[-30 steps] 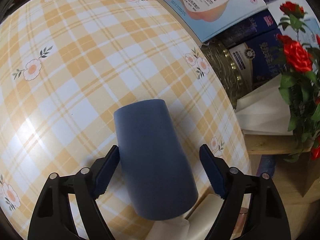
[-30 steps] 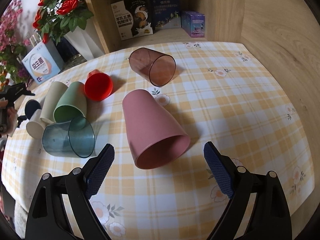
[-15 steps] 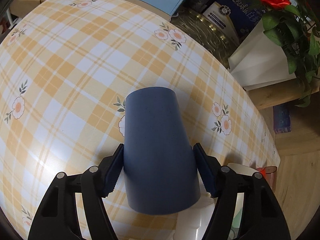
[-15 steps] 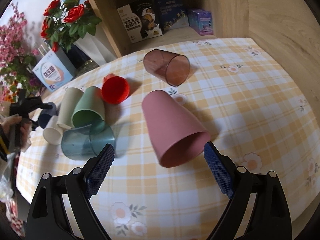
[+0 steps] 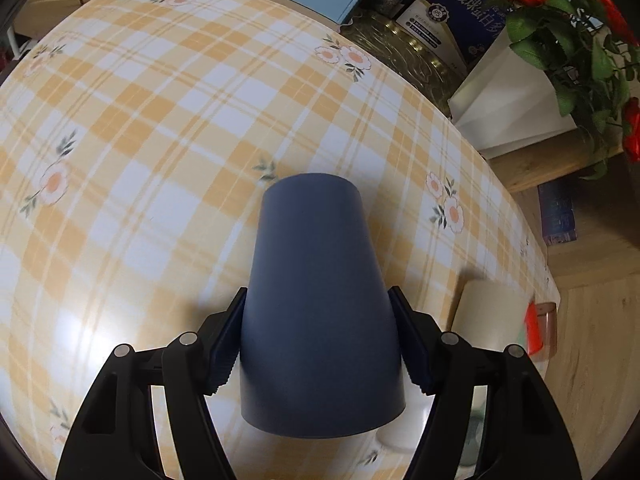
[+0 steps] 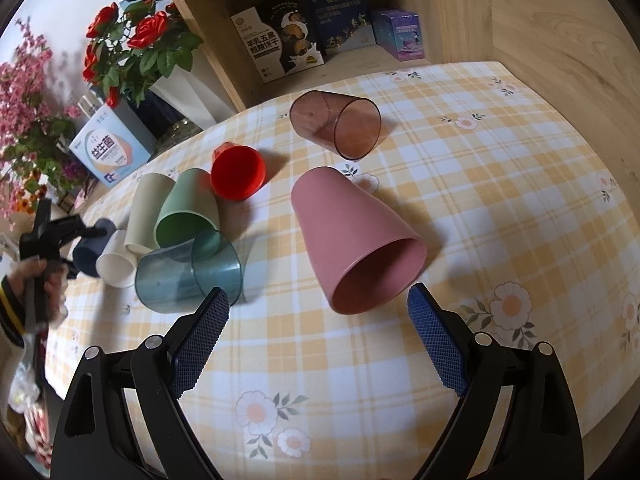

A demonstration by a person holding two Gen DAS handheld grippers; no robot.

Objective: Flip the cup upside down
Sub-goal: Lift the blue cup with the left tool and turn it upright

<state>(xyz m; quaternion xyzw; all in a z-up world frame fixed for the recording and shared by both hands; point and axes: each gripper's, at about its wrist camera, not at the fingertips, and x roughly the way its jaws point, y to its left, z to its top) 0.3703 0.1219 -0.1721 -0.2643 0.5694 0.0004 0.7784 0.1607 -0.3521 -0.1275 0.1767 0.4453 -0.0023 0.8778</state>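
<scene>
My left gripper (image 5: 318, 344) is shut on a dark blue cup (image 5: 320, 312), its pads pressed on both sides near the rim, the closed base pointing away over the checked tablecloth (image 5: 160, 140). The same cup (image 6: 90, 248) and the left gripper (image 6: 60, 232) show at the far left of the right wrist view. My right gripper (image 6: 318, 340) is open and empty, just in front of the mouth of a pink cup (image 6: 352, 240) that lies on its side.
Other cups lie on their sides: brown clear (image 6: 336, 124), red (image 6: 238, 172), green (image 6: 188, 210), beige (image 6: 146, 208), white (image 6: 116, 266), teal clear (image 6: 188, 272). Rose vase (image 6: 180, 80), boxes (image 6: 280, 36) and a wooden shelf stand behind the table.
My left gripper has closed on the dark blue cup and lifted it, swinging right. My right gripper has drifted right and back a little, still open before the pink cup.
</scene>
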